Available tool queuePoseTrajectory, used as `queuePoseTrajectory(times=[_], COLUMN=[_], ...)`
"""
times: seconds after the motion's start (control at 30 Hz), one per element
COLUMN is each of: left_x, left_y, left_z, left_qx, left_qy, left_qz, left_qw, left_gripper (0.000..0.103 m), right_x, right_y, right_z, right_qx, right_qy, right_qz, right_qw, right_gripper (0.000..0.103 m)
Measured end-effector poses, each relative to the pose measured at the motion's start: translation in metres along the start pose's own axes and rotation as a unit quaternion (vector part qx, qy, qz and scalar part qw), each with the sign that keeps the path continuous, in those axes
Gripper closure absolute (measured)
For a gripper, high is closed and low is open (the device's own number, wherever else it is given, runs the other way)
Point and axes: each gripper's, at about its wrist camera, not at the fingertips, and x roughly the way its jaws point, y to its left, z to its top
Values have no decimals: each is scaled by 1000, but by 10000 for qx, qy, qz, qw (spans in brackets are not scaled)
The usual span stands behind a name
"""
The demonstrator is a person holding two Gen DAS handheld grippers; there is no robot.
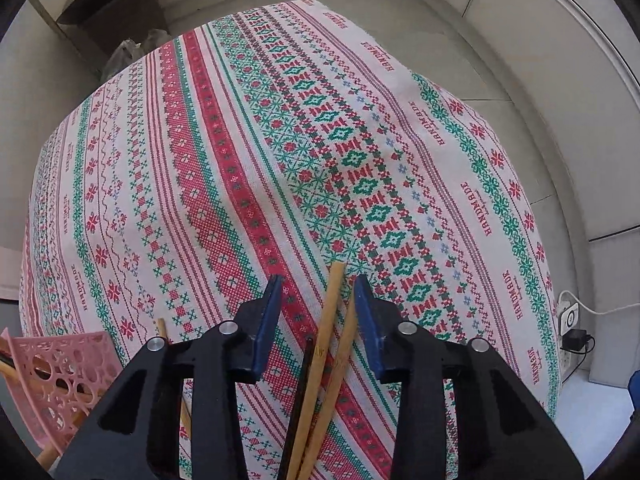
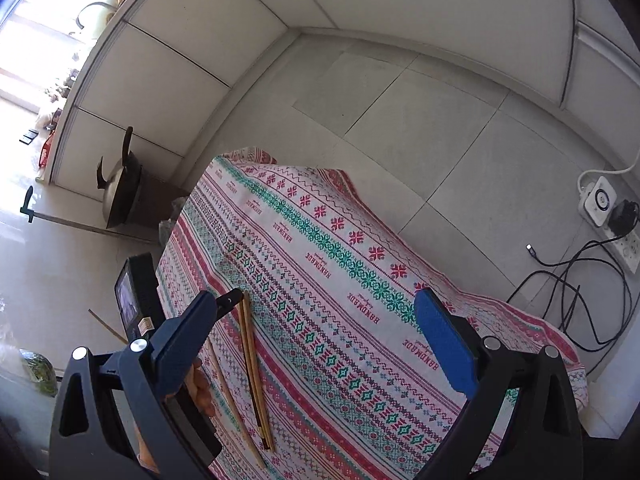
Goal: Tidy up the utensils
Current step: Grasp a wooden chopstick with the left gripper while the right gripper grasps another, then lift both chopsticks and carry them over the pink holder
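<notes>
Black-framed and blue-padded, the left gripper (image 1: 316, 292) hangs low over the near edge of the table (image 1: 520, 184), its fingers a moderate gap apart with the chopsticks (image 1: 320, 364) lying between them. That bundle is two pale bamboo sticks and one dark stick, fanned a little at the tips, resting on the patterned tablecloth (image 1: 248, 140). Whether the right-hand pad already touches the outer bamboo stick I cannot tell; nothing is pinched yet. At the near left corner sits the pink basket (image 1: 56, 372), a perforated plastic holder with a stick or two already in it, and one more loose bamboo stick (image 1: 162, 328) lies just beside it.

From the other side, the right gripper (image 2: 320, 332) is held above the cloth with its fingers spread wide and nothing between them; the same chopsticks (image 2: 254, 368) lie near its left finger.

The step seems to be gathering this bundle for the basket. To do it well, I would say the left fingers should close squarely across all three sticks near their middle, low enough to catch the dark one, then lift level so none slips out.
</notes>
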Motion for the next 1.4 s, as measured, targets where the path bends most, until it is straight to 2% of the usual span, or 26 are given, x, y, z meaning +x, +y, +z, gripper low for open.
queuePoseTrajectory(times=[0.07,0.17,0.3,0.37,0.4,0.53,0.67,0.8,0.87,1.03,1.13,1.17,1.2,1.23,1.27,1.33,1.37,1.4], left_x=[3,6,9,11,12,1,-50,-112,-143,-207,-226,-228,-231,-233,-237,-240,-244,-249], left_y=[-1,0,2,3,0,-13,-17,-12,-3,28,50,57,64,70,76,84,87,90], left_z=[-1,-1,0,-3,-5,-14,-38,-87,-113,-177,-209,-213,-217,-220,-224,-226,-229,-231], left_qx=[42,43,147,225,270,364,489,653,543,224,59,-5,-68,-129,-184,-284,-323,-366], left_qy=[-71,-132,-120,-150,-205,-509,-884,-1384,-1657,-2354,-2599,-2641,-2682,-2727,-2785,-2850,-2860,-2878], left_qz=[3,-34,-48,-63,-49,-20,-129,-195,-299,-428,-459,-441,-439,-442,-454,-512,-566,-604], left_qw=[10000,9999,9998,9996,9994,9980,9948,9880,9842,9707,9645,9635,9623,9610,9592,9567,9560,9551], left_gripper=[69,79,81,87,95,97,97,97,97,97,97,97,97,97,97,97,97,97], right_x=[4,8,11,12,14,23,47,79,99,139,168,179,188,192,191,194,194,196], right_y=[2,4,1,0,0,3,17,42,57,99,118,122,123,124,130,135,138,139], right_z=[-1,-2,-3,-3,-2,-1,4,2,-3,-22,-37,-42,-46,-49,-52,-56,-59,-62], right_qx=[-34,-107,-64,-14,-26,-58,-253,-600,-764,-1335,-1649,-1727,-1764,-1812,-1928,-2050,-2181,-2322], right_qy=[34,48,77,93,118,166,302,542,748,764,1065,1199,1311,1277,1071,979,875,816], right_qz=[-37,-108,-169,-191,-207,-292,-344,-325,-328,-575,-731,-816,-918,-1023,-1103,-1254,-1349,-1403], right_qw=[10000,9999,9998,9998,9997,9994,9986,9962,9937,9864,9778,9742,9712,9697,9691,9657,9626,9590], right_gripper=[7,7,7,7,7,7,7,7,7,12,29,41,48,49,53,63,79,91])
